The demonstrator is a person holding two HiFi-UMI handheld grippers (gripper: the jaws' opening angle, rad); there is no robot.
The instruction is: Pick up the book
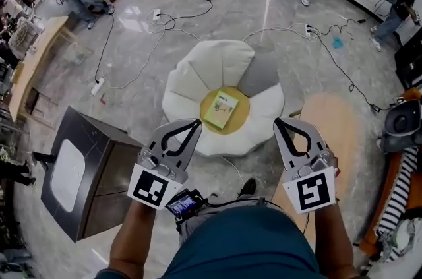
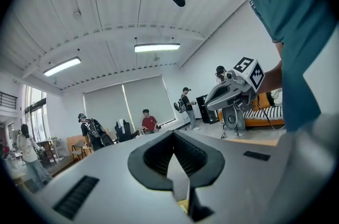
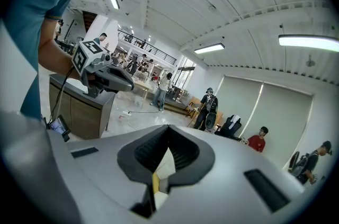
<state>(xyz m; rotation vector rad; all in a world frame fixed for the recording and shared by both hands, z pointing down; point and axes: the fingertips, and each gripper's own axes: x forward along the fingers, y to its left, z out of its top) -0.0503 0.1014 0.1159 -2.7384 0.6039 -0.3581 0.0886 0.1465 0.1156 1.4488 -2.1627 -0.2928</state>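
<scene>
1. As the head view looks down, the left gripper (image 1: 195,123) and the right gripper (image 1: 277,121) both have their jaws pressed together, empty. The book (image 1: 221,109) lies ahead of and between their tips, apart from both, on the yellow centre (image 1: 241,117) of a white petal-shaped cushion (image 1: 198,76).
2. Left gripper view: left gripper (image 2: 172,135), jaws together, nothing held; book not discernible.
3. Right gripper view: right gripper (image 3: 168,128), same condition; book not discernible.
4. Risk, judged: closed jaws arriving at the book would shove it across the soft cushion; a flat cover offers little edge to catch.
</scene>
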